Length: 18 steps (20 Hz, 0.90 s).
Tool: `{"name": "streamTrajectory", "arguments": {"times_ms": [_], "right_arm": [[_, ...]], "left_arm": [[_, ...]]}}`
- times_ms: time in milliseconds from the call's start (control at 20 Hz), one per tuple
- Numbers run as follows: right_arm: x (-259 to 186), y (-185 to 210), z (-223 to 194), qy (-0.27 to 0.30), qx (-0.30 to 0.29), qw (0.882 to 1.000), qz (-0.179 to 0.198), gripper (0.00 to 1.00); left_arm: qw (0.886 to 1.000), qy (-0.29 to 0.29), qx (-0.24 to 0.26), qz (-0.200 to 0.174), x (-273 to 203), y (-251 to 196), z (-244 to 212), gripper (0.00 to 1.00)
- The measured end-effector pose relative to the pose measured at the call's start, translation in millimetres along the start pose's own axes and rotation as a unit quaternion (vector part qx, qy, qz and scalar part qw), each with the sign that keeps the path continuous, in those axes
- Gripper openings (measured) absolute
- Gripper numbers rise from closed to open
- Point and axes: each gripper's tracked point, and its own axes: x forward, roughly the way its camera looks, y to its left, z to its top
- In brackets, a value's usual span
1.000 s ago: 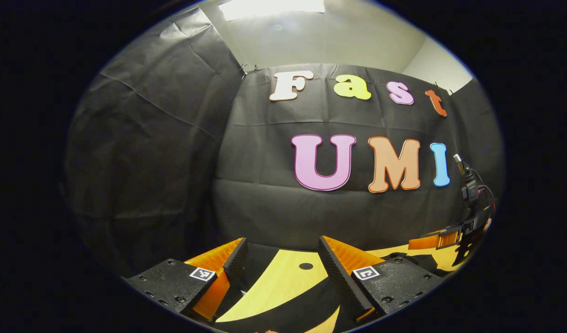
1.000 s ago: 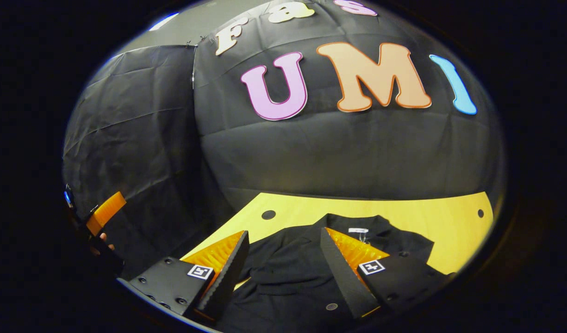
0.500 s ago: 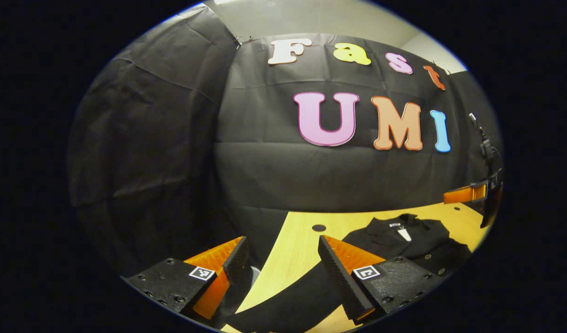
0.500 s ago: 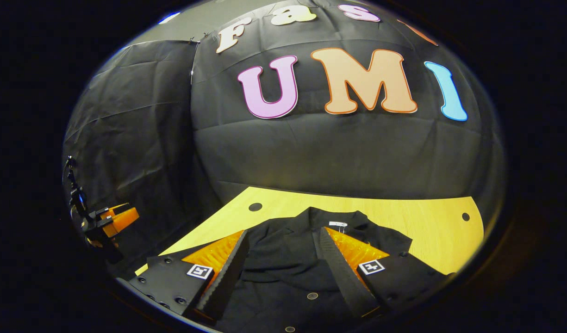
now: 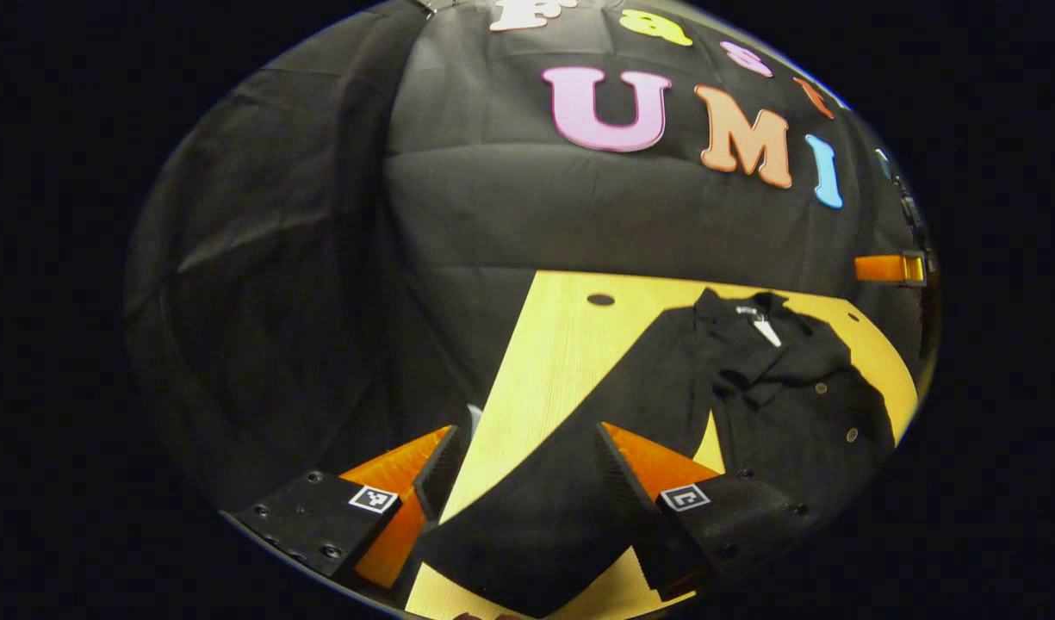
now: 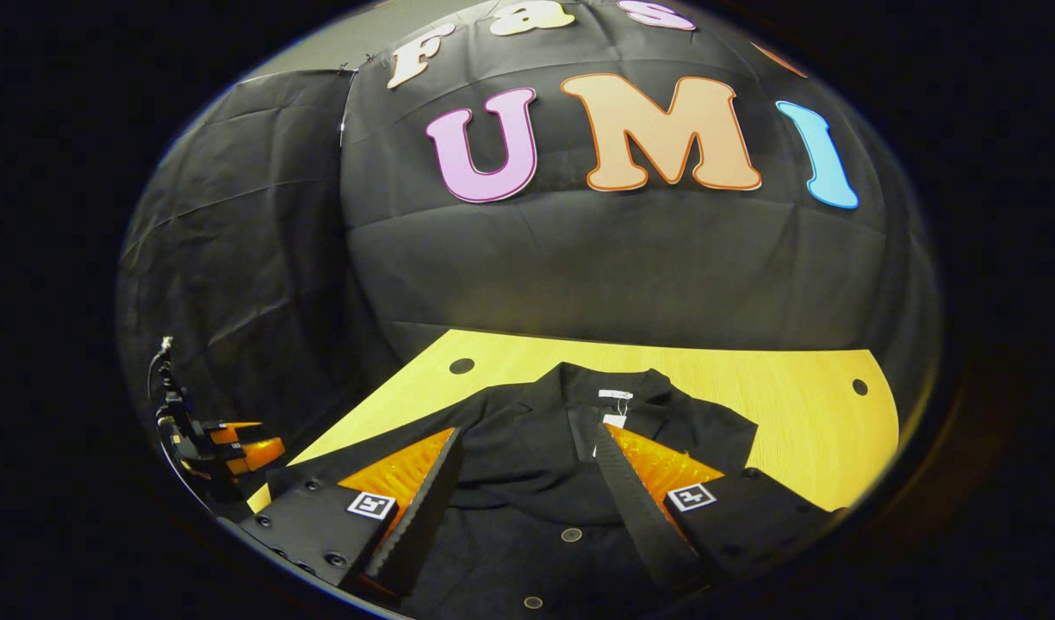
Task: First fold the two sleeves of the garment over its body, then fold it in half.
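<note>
Left gripper view, sleeve (image 5: 536,508) between parted jaws, untouched

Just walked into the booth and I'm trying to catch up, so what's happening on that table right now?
A person is working with two hand-held grippers over a black buttoned garment spread on a light wooden table. The left hand-held gripper is open, its fingers either side of one black sleeve that lies out flat. The right hand-held gripper is open above the garment's chest. No fold is made yet.
</note>
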Motion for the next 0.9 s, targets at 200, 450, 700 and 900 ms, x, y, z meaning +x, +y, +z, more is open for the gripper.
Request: {"name": "streamTrajectory", "arguments": {"times_ms": [200,450,700,900], "right_arm": [[1.7,-0.5,-7.0,0.009,-0.001,1.0,-0.002,0.98],[6.5,1.4,-13.3,0.017,-0.008,1.0,0.001,0.98],[5.4,1.0,-16.1,0.02,-0.016,1.0,0.001,0.99],[3.4,-1.1,-17.6,0.017,-0.012,1.0,0.001,0.99]], "left_arm": [[0.998,0.061,-0.009,0.007,-0.3,12.8,-42.2,0.95],[0.992,0.126,0.001,0.014,5.5,9.6,-90.1,0.96],[0.993,0.115,-0.005,0.013,1.1,11.0,-89.0,0.95],[0.994,0.107,-0.01,-0.008,-0.4,-2.9,-87.0,0.7]]}}
